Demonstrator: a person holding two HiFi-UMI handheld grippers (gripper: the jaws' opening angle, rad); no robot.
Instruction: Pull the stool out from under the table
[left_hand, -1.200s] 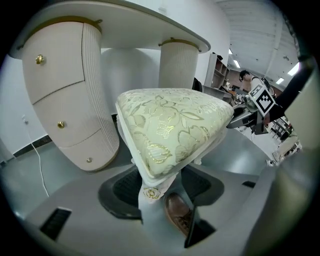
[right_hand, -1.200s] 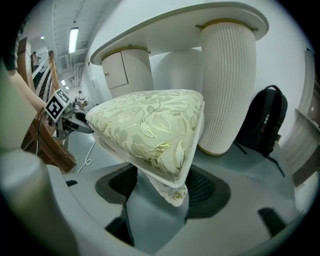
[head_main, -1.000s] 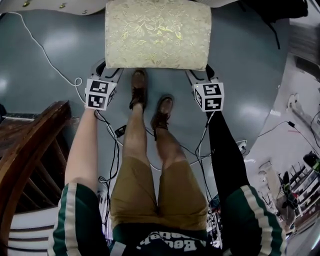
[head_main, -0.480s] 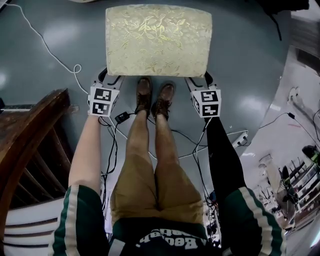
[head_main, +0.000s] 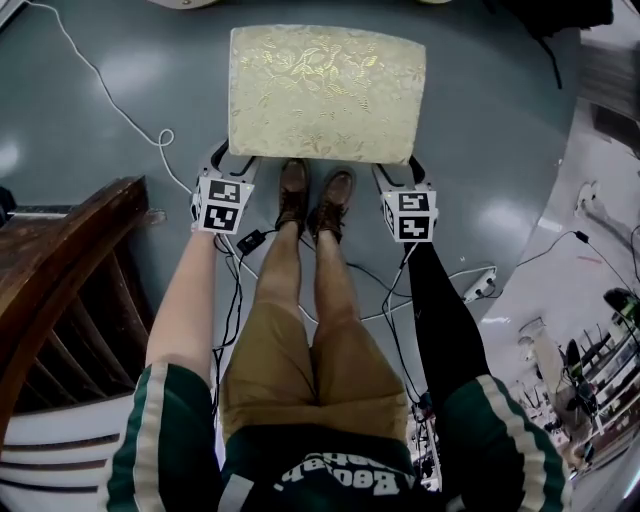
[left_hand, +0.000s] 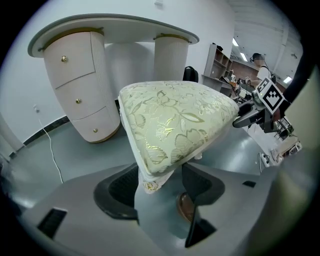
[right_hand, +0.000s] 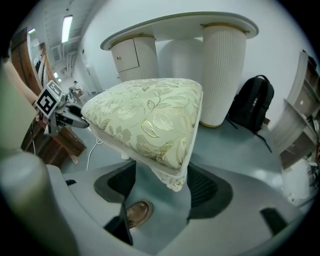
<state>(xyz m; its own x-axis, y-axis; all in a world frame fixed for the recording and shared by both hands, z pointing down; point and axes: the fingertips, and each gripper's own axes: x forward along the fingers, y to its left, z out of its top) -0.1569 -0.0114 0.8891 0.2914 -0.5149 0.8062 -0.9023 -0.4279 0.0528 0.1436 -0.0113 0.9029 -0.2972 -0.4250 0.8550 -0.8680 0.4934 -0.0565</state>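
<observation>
- Head view: the stool (head_main: 325, 90), with a pale gold flower-patterned cushion, stands on the grey floor (head_main: 500, 130) straight in front of the person.
- The left claw (head_main: 228, 160) is at the stool's near left corner and the right claw (head_main: 402, 170) at its near right corner. Each marker cube sits just behind its claw.
- The person's two brown shoes (head_main: 314, 193) stand side by side between the claws, just short of the stool's near edge.
- A white cable (head_main: 100, 100) runs over the floor to the stool's left, and dark wooden furniture (head_main: 60, 260) fills the lower left.
- Left gripper view: the left claw (left_hand: 160, 187) is open. The stool's (left_hand: 175, 120) corner, with its trim, hangs between the jaws close to the left one; beside the right one, floor and a shoe (left_hand: 185, 207) show through the gap.
- The white desk (left_hand: 115, 30), with drawers and round pedestals, stands behind the stool, whose seat is out from under its top.
- The right claw (left_hand: 260, 107) shows at the stool's far corner.
- Right gripper view: the right claw (right_hand: 161, 192) is open too. The stool's (right_hand: 150, 120) corner sits between the jaws, nearer the right one, and a shoe (right_hand: 136, 212) shows in the gap by the left one.
- The desk (right_hand: 185, 25) is behind the stool, a black backpack (right_hand: 252, 107) leans beside its right pedestal, and the left claw (right_hand: 60, 112) is at the other corner.
</observation>
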